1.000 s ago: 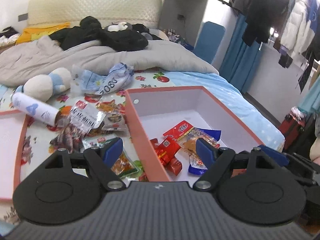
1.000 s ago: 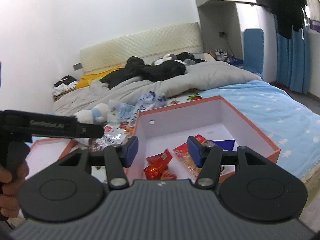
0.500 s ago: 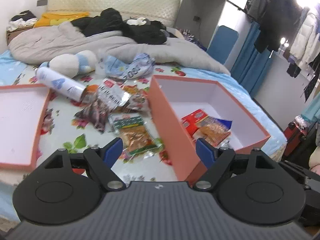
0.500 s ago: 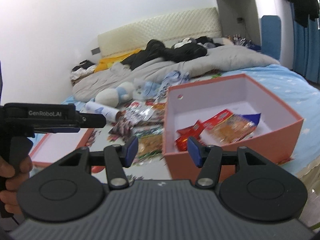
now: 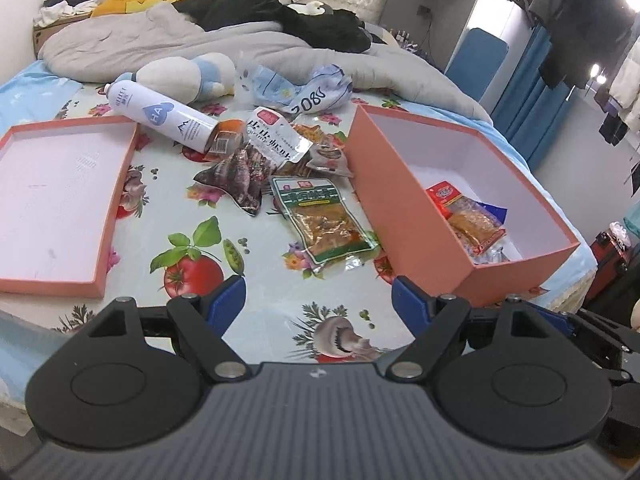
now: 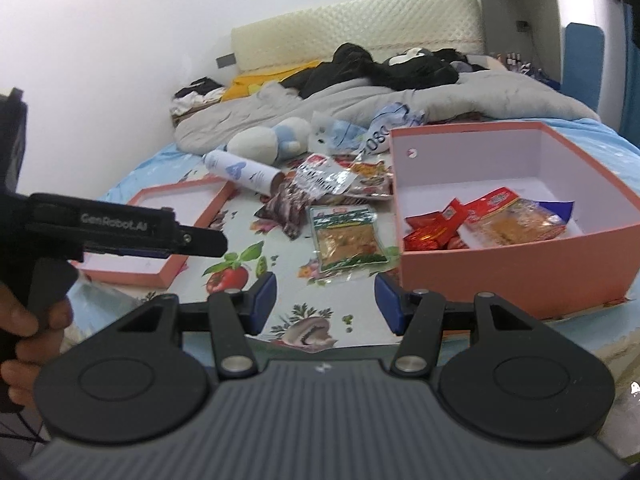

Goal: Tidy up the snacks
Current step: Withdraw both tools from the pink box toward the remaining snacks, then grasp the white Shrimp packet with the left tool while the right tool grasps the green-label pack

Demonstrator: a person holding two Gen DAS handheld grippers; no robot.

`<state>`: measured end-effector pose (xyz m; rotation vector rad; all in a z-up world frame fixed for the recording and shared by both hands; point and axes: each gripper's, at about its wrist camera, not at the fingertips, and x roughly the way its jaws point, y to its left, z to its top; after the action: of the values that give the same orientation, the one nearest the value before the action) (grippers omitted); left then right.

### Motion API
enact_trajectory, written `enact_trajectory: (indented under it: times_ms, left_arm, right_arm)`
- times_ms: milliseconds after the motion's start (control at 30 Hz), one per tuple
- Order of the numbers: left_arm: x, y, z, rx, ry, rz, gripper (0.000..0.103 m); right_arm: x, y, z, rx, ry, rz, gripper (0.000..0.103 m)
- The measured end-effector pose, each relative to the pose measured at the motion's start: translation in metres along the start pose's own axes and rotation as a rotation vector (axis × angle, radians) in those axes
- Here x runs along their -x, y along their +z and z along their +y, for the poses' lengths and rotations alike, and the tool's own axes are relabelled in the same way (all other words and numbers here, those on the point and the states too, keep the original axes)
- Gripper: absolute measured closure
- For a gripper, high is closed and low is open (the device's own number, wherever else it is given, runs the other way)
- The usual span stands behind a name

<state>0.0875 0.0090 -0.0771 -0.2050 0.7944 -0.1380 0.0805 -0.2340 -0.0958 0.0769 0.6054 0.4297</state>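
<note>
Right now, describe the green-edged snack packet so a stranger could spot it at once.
Start at the open orange box on the bed. On the floral sheet just left of it lies the green-edged snack packet, flat and alone. Unlike the dark crinkled packet and the pile beyond, it has a clear window showing golden-brown food.

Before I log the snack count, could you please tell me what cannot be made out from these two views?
- Left wrist view: the near wall of the orange box hides most of the snacks inside; only the orange-filled packet shows.
- Both views: the snacks under the white printed packet are overlapped, so the pile cannot be counted.
- Right wrist view: the left hand-held gripper is seen side-on, so its opening cannot be judged there.
- Right wrist view: print on the green-edged packet is blurred.
</note>
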Motion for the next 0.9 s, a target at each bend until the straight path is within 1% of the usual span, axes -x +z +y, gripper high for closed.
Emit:
enact_trajectory:
  times_ms: [133, 200, 267, 367, 533, 567, 600, 633, 700, 833, 900]
  left_arm:
    - [-0.015, 0.007, 0.01, -0.021, -0.002, 0.018, 0.02]
    - [-0.029, 0.011, 0.014, -0.041, 0.025, 0.054, 0.02]
    - [-0.042, 0.013, 0.021, -0.049, 0.045, 0.075, 0.02]
    - [-0.056, 0.02, 0.035, -0.036, 0.042, 0.078, 0.02]
    - [-0.075, 0.043, 0.05, -0.049, 0.058, 0.069, 0.019]
    - [-0.08, 0.049, 0.052, -0.05, 0.06, 0.075, 0.018]
    - [-0.085, 0.054, 0.056, -0.052, 0.05, 0.082, 0.015]
    - [-0.091, 0.059, 0.059, -0.051, 0.034, 0.081, 0.012]
    - [-0.102, 0.066, 0.064, -0.046, 0.033, 0.086, 0.009]
    - [-0.137, 0.083, 0.077, -0.039, 0.068, 0.12, 0.009]
    - [-0.155, 0.091, 0.084, -0.04, 0.077, 0.14, 0.008]
  right_arm:
    - [-0.013, 0.003, 0.005, 0.013, 0.0, 0.009, 0.044]
    - [-0.02, 0.004, 0.008, 0.02, -0.019, 0.003, 0.042]
    - [-0.028, 0.006, 0.009, 0.02, -0.017, 0.006, 0.041]
    - [-0.042, 0.009, 0.013, 0.028, -0.014, 0.016, 0.041]
    - [-0.072, 0.014, 0.02, 0.034, -0.021, 0.037, 0.041]
    - [-0.079, 0.015, 0.022, 0.034, -0.014, 0.046, 0.041]
    - [-0.087, 0.015, 0.023, 0.036, -0.013, 0.056, 0.041]
    - [-0.094, 0.015, 0.025, 0.041, -0.02, 0.067, 0.041]
    - [-0.11, 0.016, 0.029, 0.058, -0.04, 0.088, 0.041]
    - [-0.138, 0.022, 0.032, 0.044, -0.054, 0.119, 0.041]
    - [-0.152, 0.027, 0.035, 0.06, -0.066, 0.126, 0.041]
